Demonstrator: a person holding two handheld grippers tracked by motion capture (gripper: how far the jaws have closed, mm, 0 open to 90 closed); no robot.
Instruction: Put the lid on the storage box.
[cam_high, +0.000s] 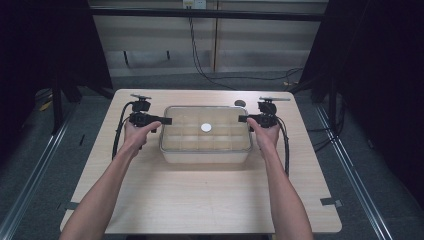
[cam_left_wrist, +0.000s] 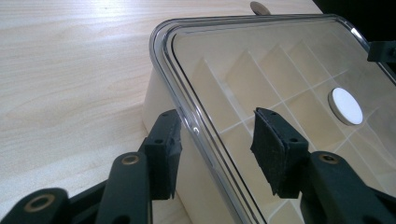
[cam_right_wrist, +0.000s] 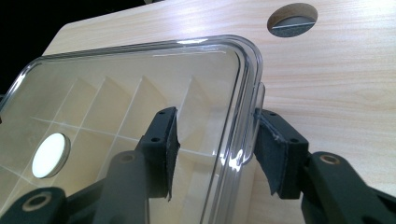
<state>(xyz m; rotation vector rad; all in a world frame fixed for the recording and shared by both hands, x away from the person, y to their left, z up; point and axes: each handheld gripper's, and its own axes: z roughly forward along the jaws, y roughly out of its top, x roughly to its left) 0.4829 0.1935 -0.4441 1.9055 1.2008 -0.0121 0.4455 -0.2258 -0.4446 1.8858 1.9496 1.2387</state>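
Observation:
A clear plastic box (cam_high: 205, 154) with several inner compartments stands in the middle of the wooden table, and a clear lid (cam_left_wrist: 261, 42) lies on it. A white round disc (cam_high: 206, 127) sits at the lid's centre. My left gripper (cam_high: 167, 120) is at the box's left end and stands open. In the left gripper view its jaws straddle the lid's rim (cam_left_wrist: 184, 105), one beside the wall and one over the lid. My right gripper (cam_high: 242, 118) is open at the right end, and its jaws straddle the lid's edge (cam_right_wrist: 243, 116) the same way.
A round cable hole (cam_high: 240, 103) lies in the table just behind the box's right corner. Bare tabletop (cam_high: 200, 200) stretches in front of the box and on both sides. Cables trail from both grippers along the forearms. Dark curtains flank the table.

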